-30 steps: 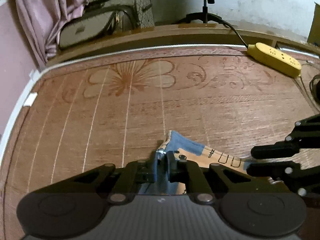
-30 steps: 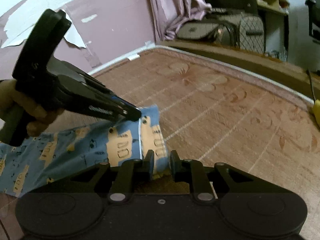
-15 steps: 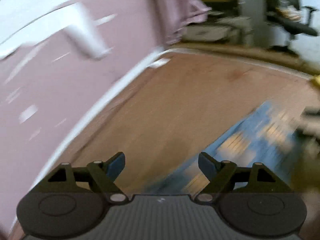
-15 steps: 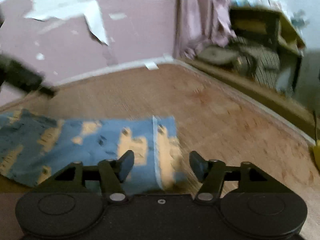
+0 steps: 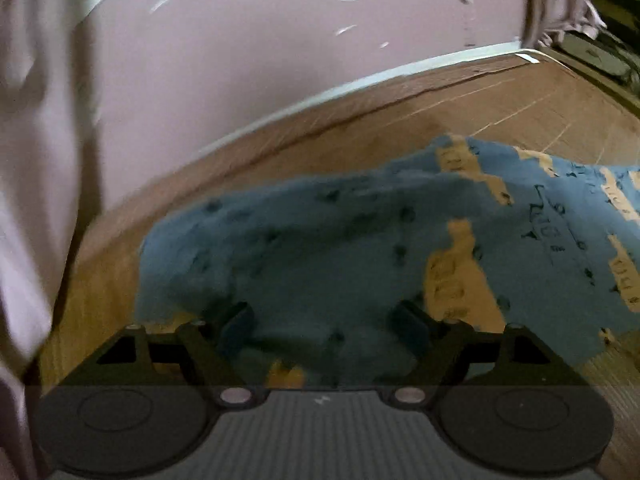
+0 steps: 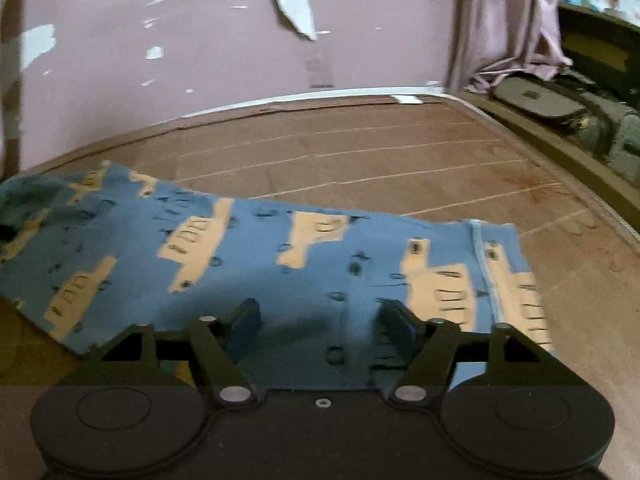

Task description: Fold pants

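Blue pants with tan block prints lie flat across the brown mat, hem end at the right, bunched end at the left. My right gripper is open, its jaws wide apart just above the cloth near the hem end, holding nothing. In the left wrist view the pants fill the middle, rumpled and in shadow. My left gripper is open over that bunched end and holds nothing. Neither gripper shows in the other's view.
A pink wall with peeling paint borders the mat's far edge. A pink curtain hangs at the right corner, with bags on the floor beyond the mat's right edge. Pale cloth hangs at the left.
Both grippers let go of the pants' hem and opened. The left one swung left to the bunched end. The right one backed off; the pants now lie flat.
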The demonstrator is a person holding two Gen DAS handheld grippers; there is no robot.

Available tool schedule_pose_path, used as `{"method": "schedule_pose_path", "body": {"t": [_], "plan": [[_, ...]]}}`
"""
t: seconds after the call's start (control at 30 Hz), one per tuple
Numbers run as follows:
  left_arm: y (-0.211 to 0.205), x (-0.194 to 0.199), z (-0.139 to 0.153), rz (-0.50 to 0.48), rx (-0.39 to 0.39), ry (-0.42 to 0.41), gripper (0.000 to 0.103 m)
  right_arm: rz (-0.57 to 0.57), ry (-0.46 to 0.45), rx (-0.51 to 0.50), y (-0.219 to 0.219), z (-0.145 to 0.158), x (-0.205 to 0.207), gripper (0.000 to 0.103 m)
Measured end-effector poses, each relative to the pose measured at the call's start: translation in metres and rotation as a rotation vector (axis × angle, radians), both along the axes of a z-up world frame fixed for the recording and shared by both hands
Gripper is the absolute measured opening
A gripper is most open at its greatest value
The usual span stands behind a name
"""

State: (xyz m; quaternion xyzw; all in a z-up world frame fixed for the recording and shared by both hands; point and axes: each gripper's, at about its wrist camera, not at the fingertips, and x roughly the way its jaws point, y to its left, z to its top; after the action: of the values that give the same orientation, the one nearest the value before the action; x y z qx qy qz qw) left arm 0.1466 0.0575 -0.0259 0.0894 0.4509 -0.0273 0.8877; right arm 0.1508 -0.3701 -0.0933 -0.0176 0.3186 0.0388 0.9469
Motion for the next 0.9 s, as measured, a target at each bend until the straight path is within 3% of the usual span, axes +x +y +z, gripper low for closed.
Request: {"method": "schedule_pose_path", "body": {"t": [0.13,0.2,0.27,0.33,0.37,0.43,0.5,0.53,0.57,0.6,0.67,0.77,0.83,0.87,0.9], "plan": [[0.01,0.001,0.032,-0.005,-0.092,-0.076,0.08,0.026,-0.137,0.023,0.0,0.007,-0.004,0.08],[0.002,0.024,0.047,-0.066,-0.118,-0.129,0.083,0.073,-0.179,0.018,0.008,0.008,0.001,0.082],[-0.022,0.057,0.053,-0.18,-0.093,-0.158,0.084,0.118,-0.177,0.041,0.012,0.007,0.006,0.082],[-0.047,0.089,0.048,-0.309,-0.052,-0.128,0.085,0.131,-0.158,0.038,0.011,0.003,0.013,0.082],[-0.063,0.109,0.04,-0.386,-0.016,-0.075,0.085,0.123,-0.156,0.033,0.009,0.001,0.014,0.082],[-0.078,0.13,0.027,-0.459,0.032,0.002,0.079,0.098,-0.132,0.059,-0.001,-0.002,0.017,0.082],[-0.092,0.151,0.014,-0.485,0.04,0.111,0.049,0.072,-0.135,0.086,-0.01,-0.002,0.014,0.082],[-0.094,0.158,0.01,-0.488,0.014,0.16,0.046,0.067,-0.135,0.089,-0.014,-0.002,0.014,0.082],[-0.094,0.161,0.011,-0.483,-0.026,0.148,0.034,0.066,-0.134,0.087,-0.017,-0.001,0.014,0.082],[-0.095,0.163,0.011,-0.48,-0.043,0.148,0.011,0.061,-0.137,0.084,-0.02,-0.001,0.012,0.082],[-0.099,0.162,0.013,-0.459,-0.021,0.122,0.011,0.049,-0.137,0.103,-0.026,0.001,0.012,0.082],[-0.108,0.152,0.008,-0.417,0.111,0.03,0.012,0.011,-0.12,0.102,-0.032,0.003,0.012,0.082],[-0.109,0.154,0.004,-0.374,0.147,0.001,0.021,-0.005,-0.089,0.084,-0.036,0.0,0.013,0.082],[-0.11,0.153,0.005,-0.345,0.156,-0.011,0.033,-0.018,-0.066,0.077,-0.038,-0.002,0.014,0.082],[-0.112,0.153,0.005,-0.316,0.179,-0.02,0.053,-0.027,-0.055,0.08,-0.041,-0.003,0.014,0.082]]}}
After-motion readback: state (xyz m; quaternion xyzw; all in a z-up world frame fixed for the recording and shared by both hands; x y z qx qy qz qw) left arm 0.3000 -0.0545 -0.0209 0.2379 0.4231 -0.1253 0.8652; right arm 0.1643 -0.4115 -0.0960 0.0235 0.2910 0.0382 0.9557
